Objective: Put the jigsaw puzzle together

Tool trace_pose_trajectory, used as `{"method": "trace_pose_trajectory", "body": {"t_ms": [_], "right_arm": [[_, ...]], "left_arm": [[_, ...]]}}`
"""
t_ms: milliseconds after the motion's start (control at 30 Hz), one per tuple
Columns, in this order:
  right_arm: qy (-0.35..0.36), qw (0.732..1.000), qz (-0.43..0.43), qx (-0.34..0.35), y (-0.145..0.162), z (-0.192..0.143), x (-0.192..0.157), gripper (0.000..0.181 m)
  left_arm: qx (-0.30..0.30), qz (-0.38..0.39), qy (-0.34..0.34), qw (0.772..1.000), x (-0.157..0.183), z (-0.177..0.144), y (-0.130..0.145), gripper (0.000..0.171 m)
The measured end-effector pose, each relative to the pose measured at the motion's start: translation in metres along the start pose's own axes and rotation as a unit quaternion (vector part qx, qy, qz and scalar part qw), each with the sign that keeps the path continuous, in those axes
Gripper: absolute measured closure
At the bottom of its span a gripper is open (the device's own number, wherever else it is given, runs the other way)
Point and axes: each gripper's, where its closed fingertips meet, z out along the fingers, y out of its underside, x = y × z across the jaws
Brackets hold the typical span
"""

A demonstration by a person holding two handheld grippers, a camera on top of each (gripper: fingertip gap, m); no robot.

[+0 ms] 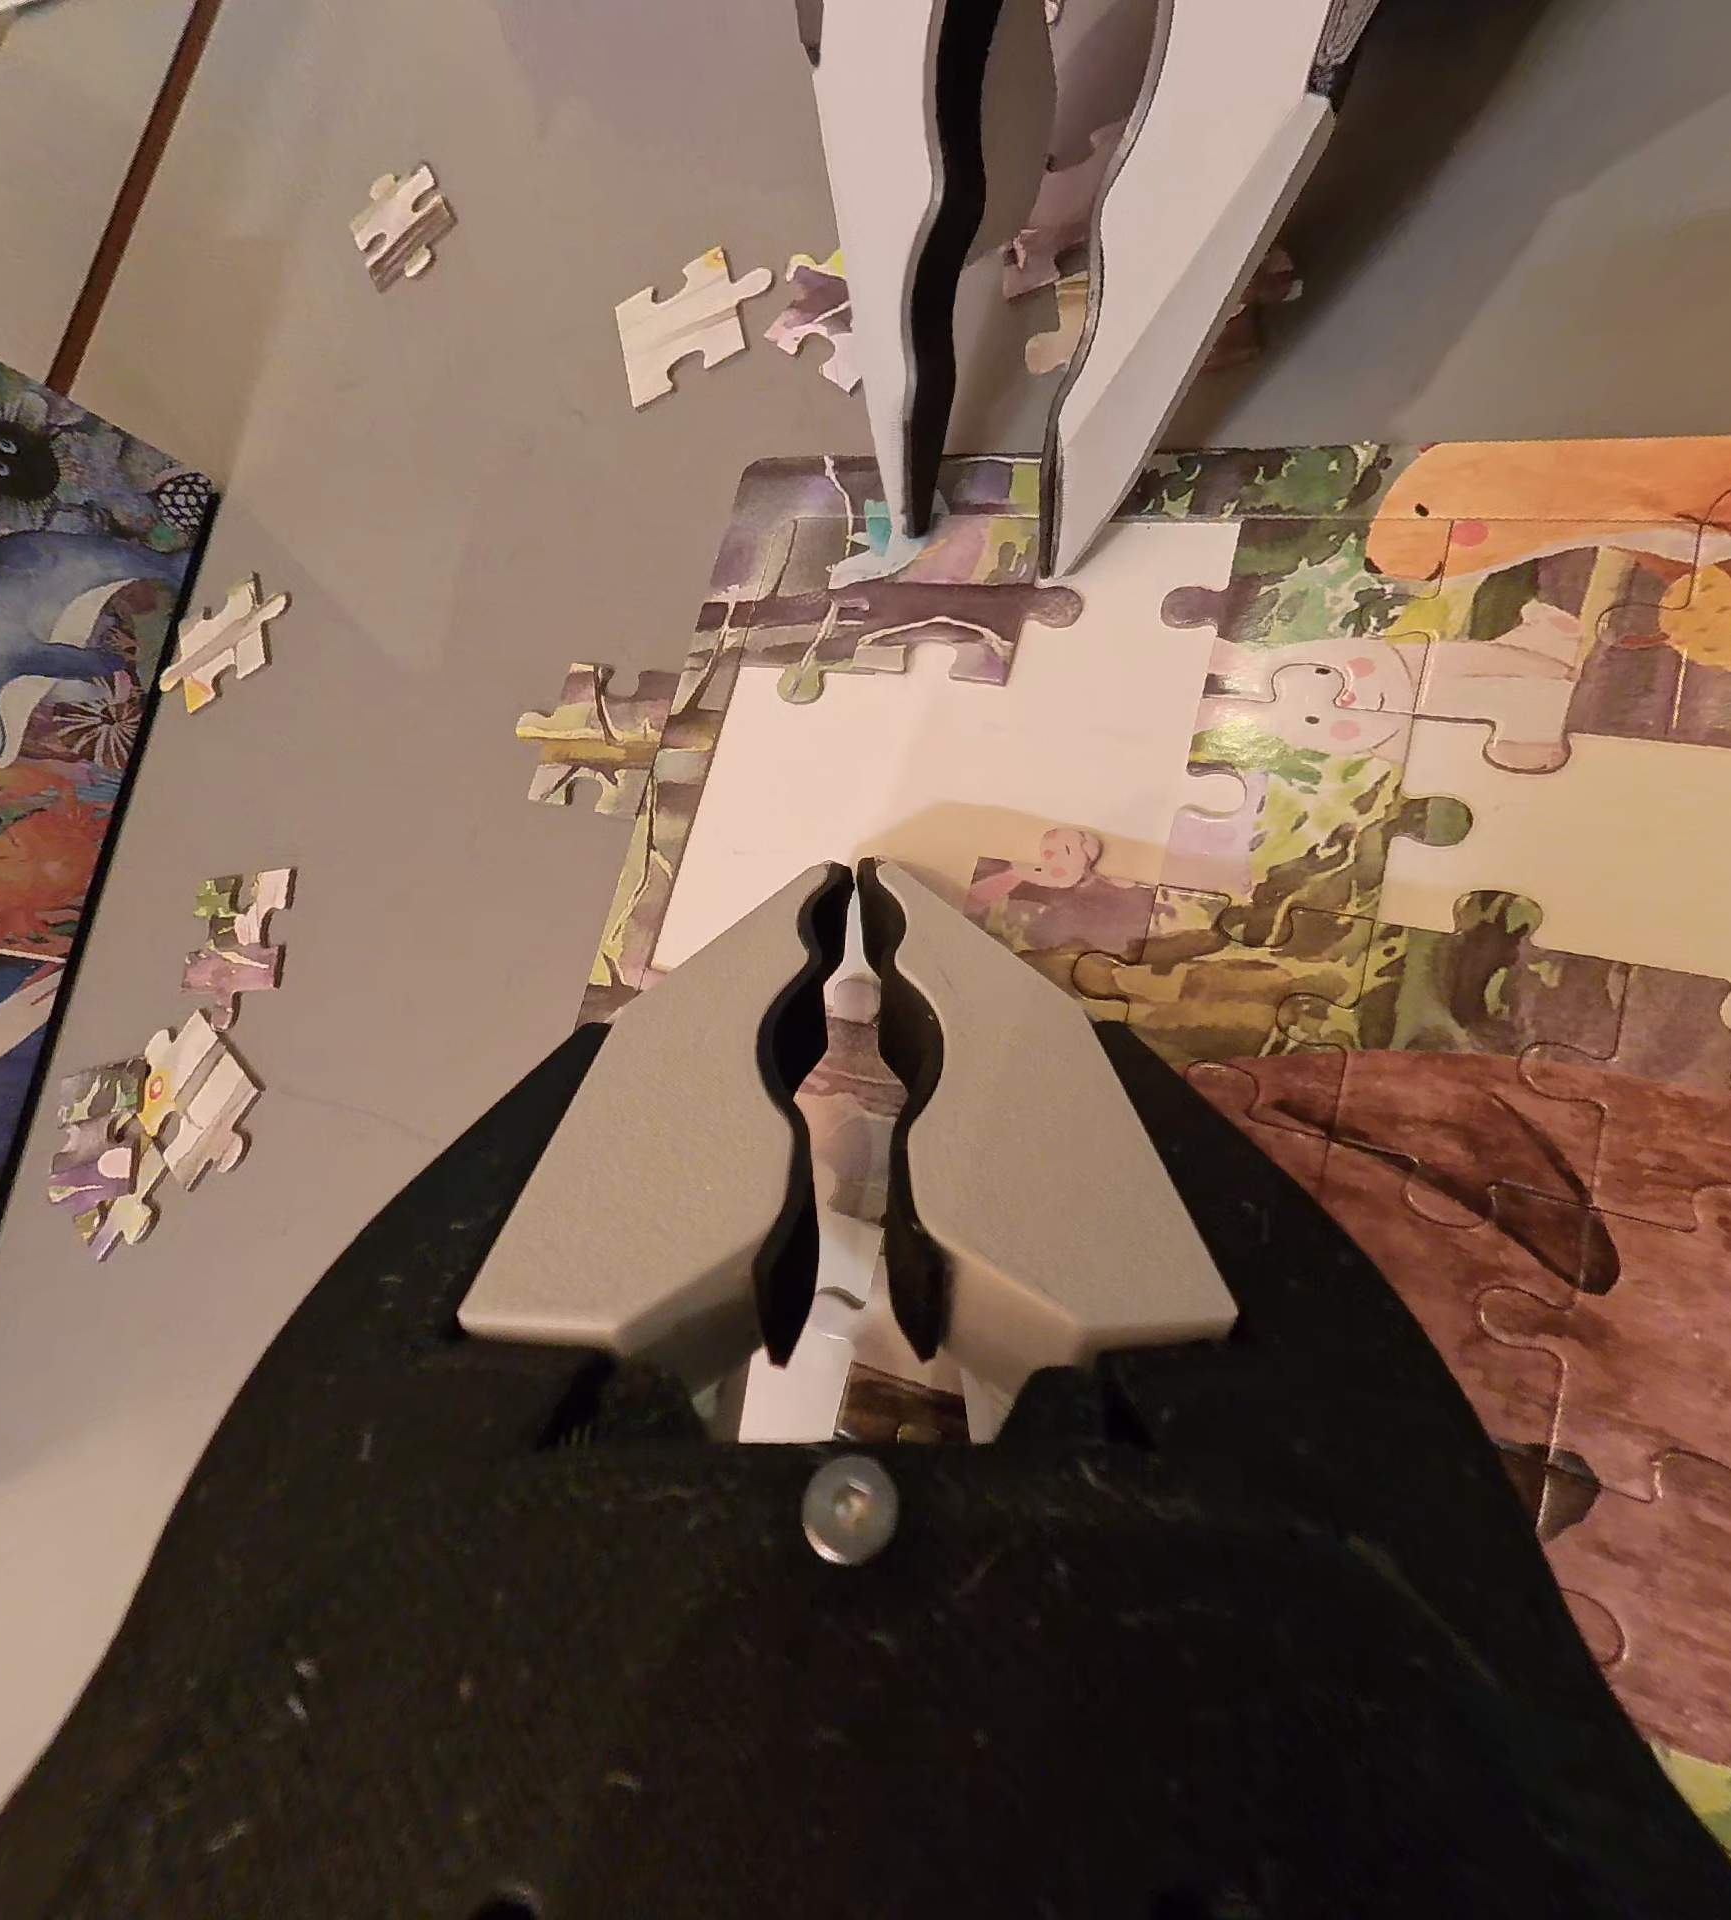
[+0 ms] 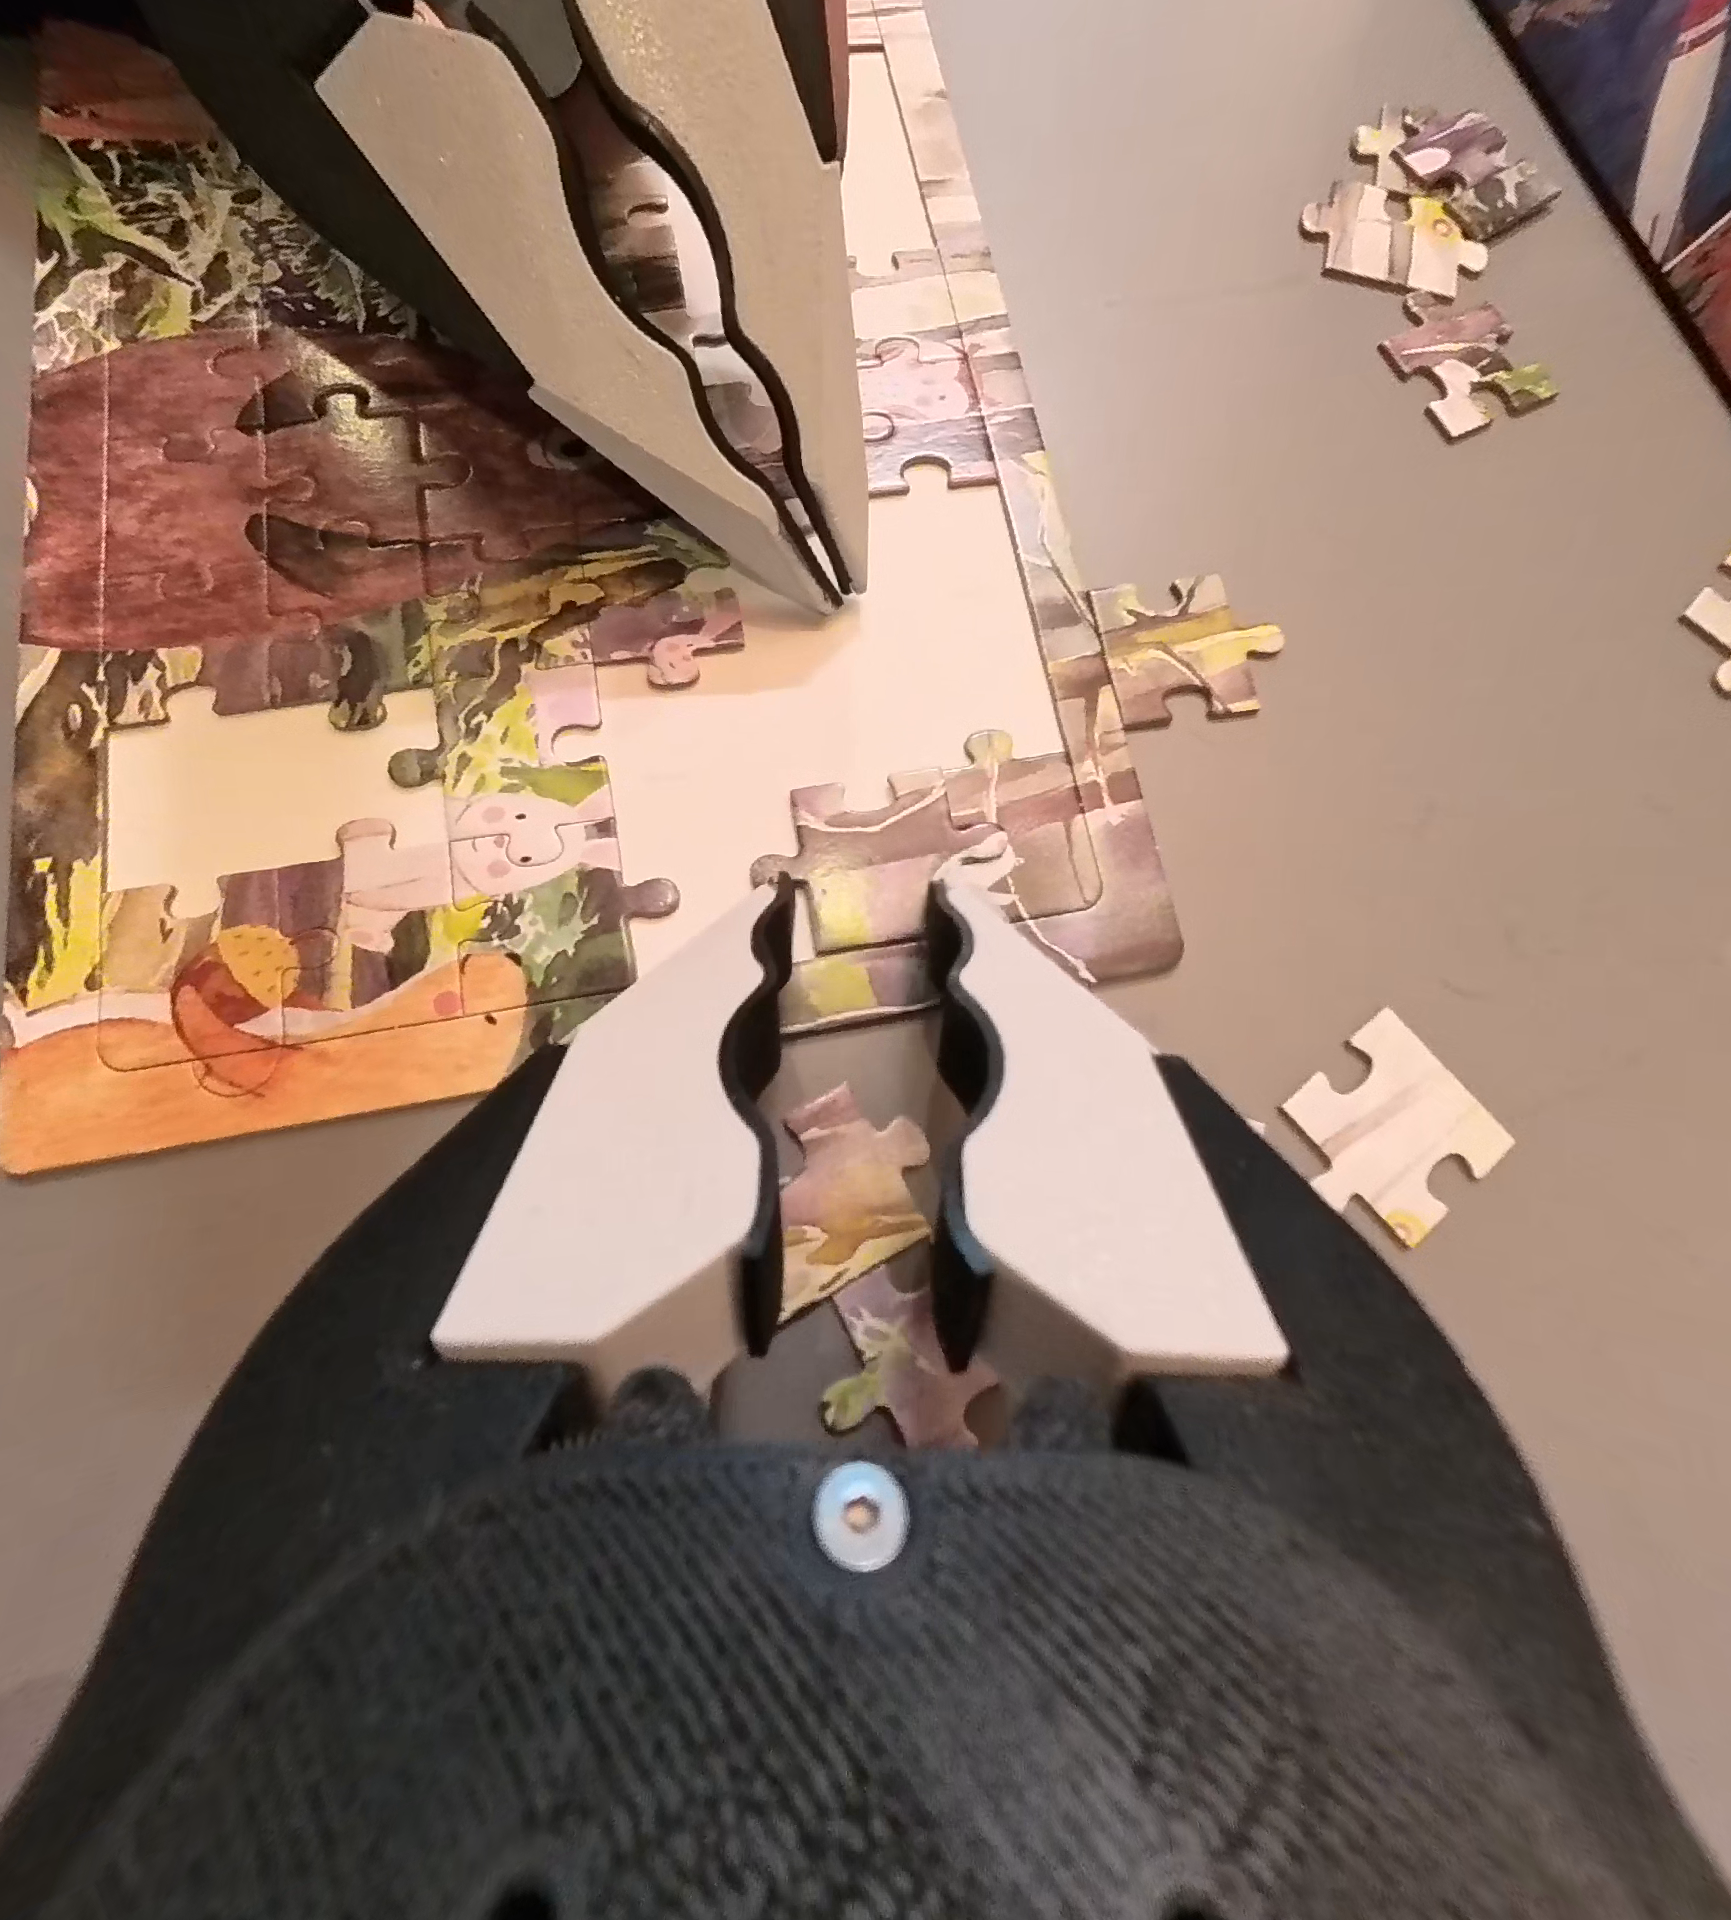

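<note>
Over a half-built jigsaw puzzle (image 1: 1360, 935) on a grey table (image 1: 425, 623), the left gripper (image 1: 856, 868) hovers fingers pressed together while the right gripper (image 2: 861, 883), fingers spread, touches the puzzle's 12 o'clock edge.

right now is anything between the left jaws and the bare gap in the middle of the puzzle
Nothing visible. The left gripper, jaws shut and empty, hangs over the white gap in the puzzle board. The right gripper sits at the far border, jaws open, off to one side. Loose pieces lie on the grey table.
</note>
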Motion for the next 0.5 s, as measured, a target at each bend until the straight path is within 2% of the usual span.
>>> {"method": "trace_pose_trajectory", "body": {"t_ms": [500], "right_arm": [[-0.012,1.0,0.004,-0.002,0.0002,-0.0008,-0.0038,0.16]], "left_arm": [[0.0,-0.001,0.0,1.0,0.0,0.0,0.0,0.17]]}}
